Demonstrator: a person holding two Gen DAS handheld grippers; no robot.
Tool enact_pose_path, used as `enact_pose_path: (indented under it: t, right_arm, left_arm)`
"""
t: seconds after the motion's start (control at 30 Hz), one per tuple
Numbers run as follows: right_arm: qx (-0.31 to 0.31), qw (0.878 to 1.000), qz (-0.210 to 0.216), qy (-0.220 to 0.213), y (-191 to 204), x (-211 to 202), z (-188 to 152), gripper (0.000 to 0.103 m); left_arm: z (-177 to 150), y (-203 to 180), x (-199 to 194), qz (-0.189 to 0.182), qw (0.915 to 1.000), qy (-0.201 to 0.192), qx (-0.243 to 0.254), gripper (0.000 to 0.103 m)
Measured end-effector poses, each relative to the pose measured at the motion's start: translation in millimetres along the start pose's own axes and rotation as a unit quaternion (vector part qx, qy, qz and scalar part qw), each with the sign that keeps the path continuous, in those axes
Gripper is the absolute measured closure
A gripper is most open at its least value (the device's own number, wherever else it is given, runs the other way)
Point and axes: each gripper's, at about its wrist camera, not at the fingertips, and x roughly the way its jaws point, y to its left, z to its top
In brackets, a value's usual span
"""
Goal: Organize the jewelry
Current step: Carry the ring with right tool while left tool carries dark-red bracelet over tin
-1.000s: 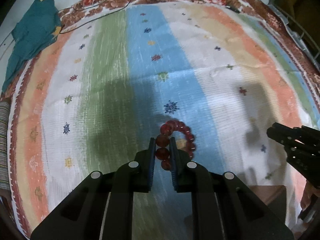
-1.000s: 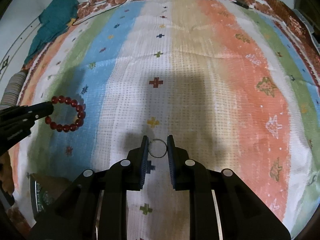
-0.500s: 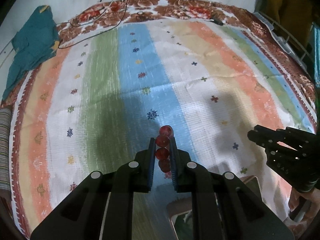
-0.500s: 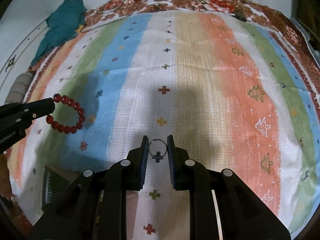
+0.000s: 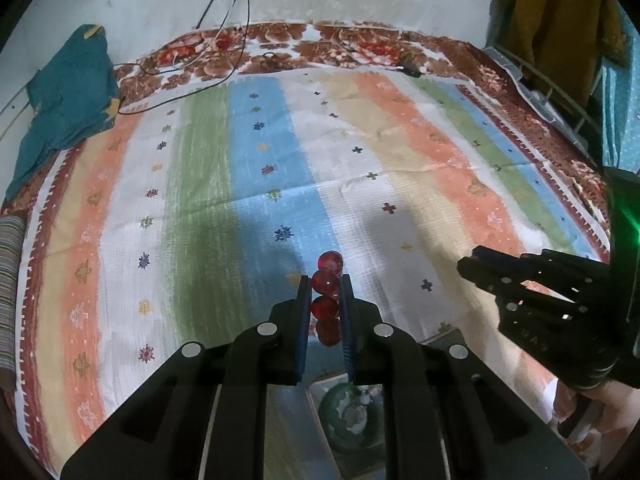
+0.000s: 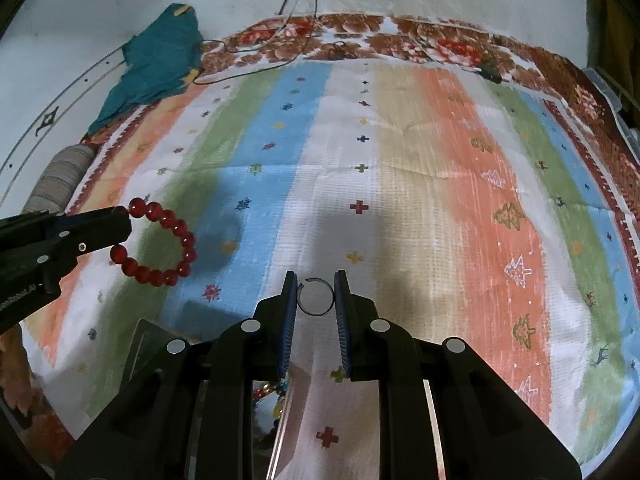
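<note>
My left gripper [image 5: 325, 282] is shut on a red bead bracelet [image 5: 327, 280] and holds it above the striped bedspread [image 5: 240, 168]. In the right wrist view the bracelet [image 6: 168, 248] hangs as a loop from the left gripper [image 6: 120, 226]. My right gripper [image 6: 316, 282] is shut on a thin metal ring [image 6: 315, 297], also lifted off the cloth. The right gripper shows at the right of the left wrist view [image 5: 464, 266]. A jewelry box [image 5: 348, 412] with a green bangle lies below the left gripper; in the right wrist view the box [image 6: 272, 396] holds coloured beads.
A teal cloth [image 5: 68, 104] lies at the far left corner of the bed. Cables [image 5: 224, 52] run down the wall onto the flowered border. A wire rack [image 5: 560, 100] stands at the right. A striped roll [image 6: 60, 180] lies at the left edge.
Both grippers have lifted and drawn back from the bedspread with the bracelet and the ring held. The open box has come into view below them.
</note>
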Motion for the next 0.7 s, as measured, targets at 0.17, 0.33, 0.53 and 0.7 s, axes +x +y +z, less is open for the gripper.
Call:
enact_pose_path:
  t: [0.17,0.33,0.53,0.7]
  right_arm:
    - [-0.002,1.0,0.003,-0.015,5,-11,-5,0.084]
    - [-0.014,1.0,0.01,-0.025,13,-21,-11,0.084]
    - [-0.023,0.999,0.016,-0.03,21,-28,-18,0.084]
    - [-0.026,0.999,0.024,-0.029,26,-31,-25,0.084]
  left_arm:
    - [-3,-6,-14,0.0,0.9999,-0.015,-0.002,0.09]
    - [-9,-14,-28,-0.01,0.9996,-0.027,0.002,0.09]
    - [-19,-17,-42,-0.021,0.9991,-0.036,0.0,0.09]
    - [-27,-16,-52,-0.027,0.9986,-0.045,-0.005,0.09]
